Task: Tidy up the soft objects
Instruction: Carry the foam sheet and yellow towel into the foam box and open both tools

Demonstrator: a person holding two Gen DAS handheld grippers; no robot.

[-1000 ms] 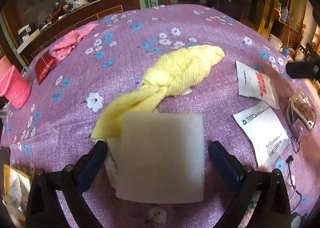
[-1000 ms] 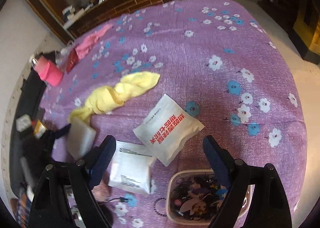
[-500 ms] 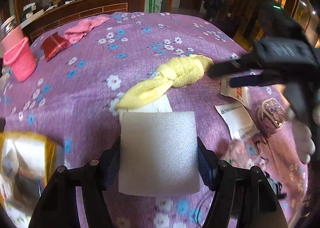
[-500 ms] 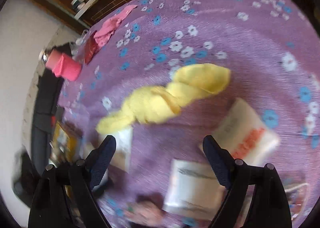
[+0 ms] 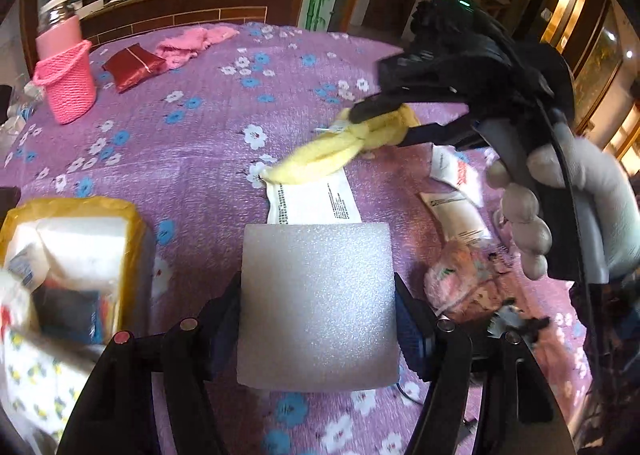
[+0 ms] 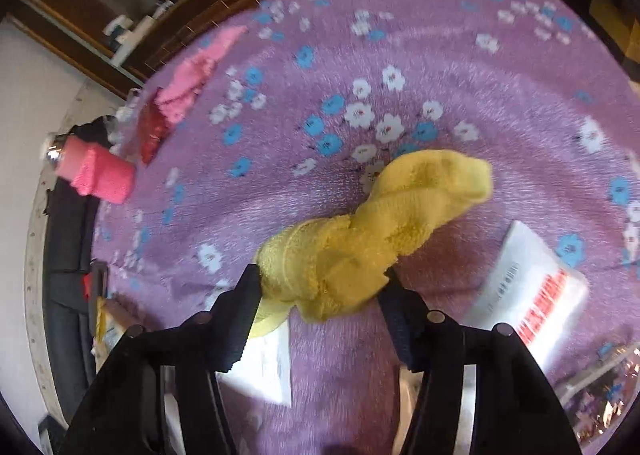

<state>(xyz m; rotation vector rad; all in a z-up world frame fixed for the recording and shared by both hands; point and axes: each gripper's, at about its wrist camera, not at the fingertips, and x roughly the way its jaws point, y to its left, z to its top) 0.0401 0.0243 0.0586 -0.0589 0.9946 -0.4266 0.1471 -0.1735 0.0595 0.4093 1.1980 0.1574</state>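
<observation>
A white foam block (image 5: 318, 303) hangs above the purple flowered tablecloth (image 5: 180, 159), and my left gripper (image 5: 318, 321) is shut on it, pads against both sides. A twisted yellow towel (image 6: 400, 215) lies mid-table. My right gripper (image 6: 320, 287) straddles the towel's near end; its jaws are closing, and both pads touch the cloth. The left wrist view shows the same right gripper (image 5: 384, 125), held by a gloved hand (image 5: 560, 215), over the yellow towel (image 5: 320, 163).
A yellow bag (image 5: 132, 239) with packed items sits at the left. A pink knitted basket (image 5: 66, 87), a red pouch (image 5: 134, 65) and a pink cloth (image 5: 188, 45) lie far left. White packets (image 5: 312, 203) (image 5: 456, 171) and a pink floral soft item (image 5: 464, 283) surround the towel.
My left gripper narrowed onto the foam block and carried it up and leftward, near the yellow bag. My right gripper travelled to the yellow towel and narrowed around its near end.
</observation>
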